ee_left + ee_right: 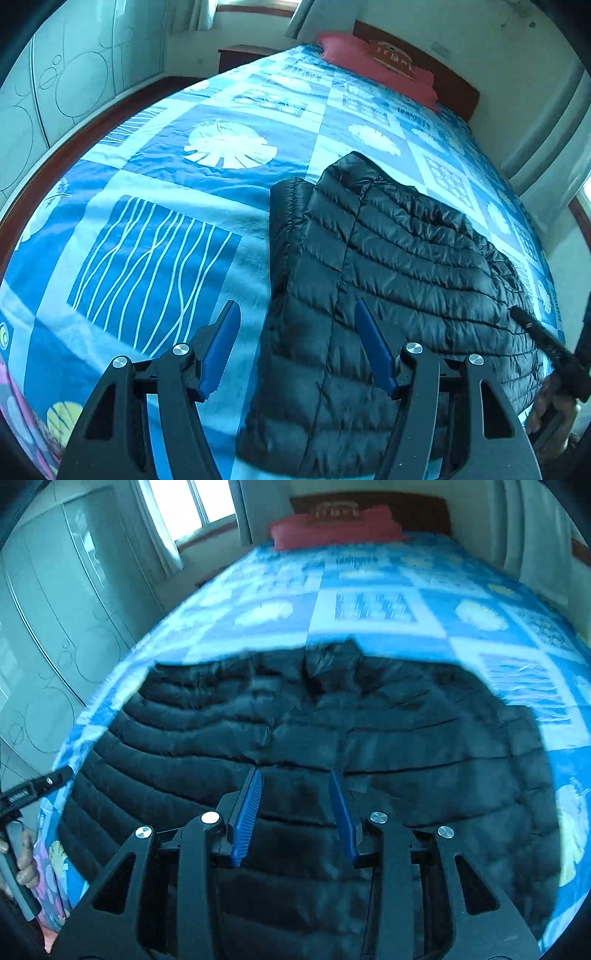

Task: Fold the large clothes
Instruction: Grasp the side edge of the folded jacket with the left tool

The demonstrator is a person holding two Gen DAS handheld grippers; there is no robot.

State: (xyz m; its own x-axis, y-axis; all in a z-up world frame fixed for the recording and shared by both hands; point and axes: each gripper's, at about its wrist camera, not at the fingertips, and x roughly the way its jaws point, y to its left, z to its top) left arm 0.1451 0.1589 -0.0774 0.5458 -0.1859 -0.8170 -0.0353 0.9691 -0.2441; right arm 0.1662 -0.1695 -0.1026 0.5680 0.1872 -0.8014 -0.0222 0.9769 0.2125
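Note:
A black quilted puffer jacket (pixel 391 258) lies on the bed's blue patterned cover (pixel 155 206), partly folded, with one side laid over its body. My left gripper (pixel 295 314) is open and empty, hovering over the jacket's left edge near the front of the bed. In the right wrist view the jacket (pixel 303 720) fills the middle, blurred. My right gripper (pixel 295 779) is open and empty, just above the jacket's lower part. The right gripper's body shows at the right edge of the left wrist view (pixel 546 347). The left one shows at the left edge of the right wrist view (pixel 33 790).
A red pillow (pixel 373 62) lies against the wooden headboard (pixel 454 85) at the far end. White wardrobe doors (pixel 62 81) stand left of the bed, beyond its wooden side rail. A window with curtains (pixel 184 513) is at the back left.

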